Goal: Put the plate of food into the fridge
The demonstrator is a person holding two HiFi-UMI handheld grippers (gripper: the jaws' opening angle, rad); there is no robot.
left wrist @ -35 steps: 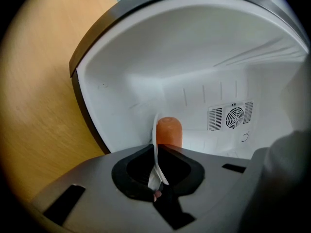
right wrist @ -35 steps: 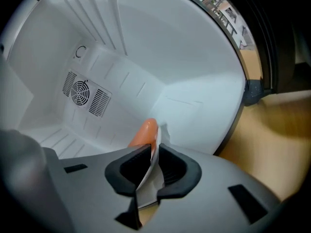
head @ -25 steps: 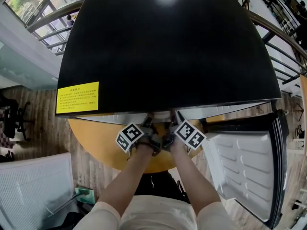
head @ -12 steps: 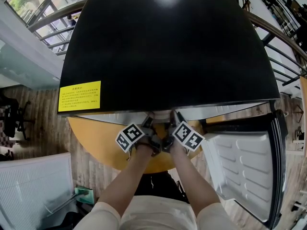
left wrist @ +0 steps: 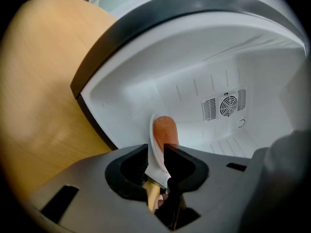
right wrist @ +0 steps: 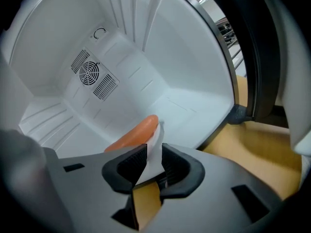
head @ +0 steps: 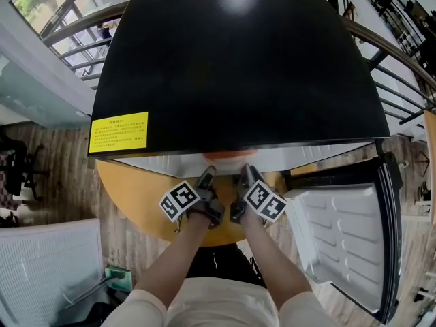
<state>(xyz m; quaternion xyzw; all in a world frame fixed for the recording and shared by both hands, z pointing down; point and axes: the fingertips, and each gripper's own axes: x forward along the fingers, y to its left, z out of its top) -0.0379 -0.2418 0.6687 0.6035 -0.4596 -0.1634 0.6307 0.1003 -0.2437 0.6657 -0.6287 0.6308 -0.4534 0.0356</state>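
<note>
At lower left of the head view, a round wooden table (head: pixel 129 196) under the black fridge (head: pixel 238 67). In the low middle, left gripper (head: pixel 207 176) clamped on the rim of the white plate (left wrist: pixel 154 144), orange food (left wrist: pixel 165 127) on it, held at the fridge's white opening. Just beside, right gripper (head: pixel 244 174) pinching the same plate's other rim. At lower right, fridge door (head: pixel 340 230) wide open.

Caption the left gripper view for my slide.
Left hand-held gripper shut on a white plate carrying orange food, facing the open fridge.
</note>
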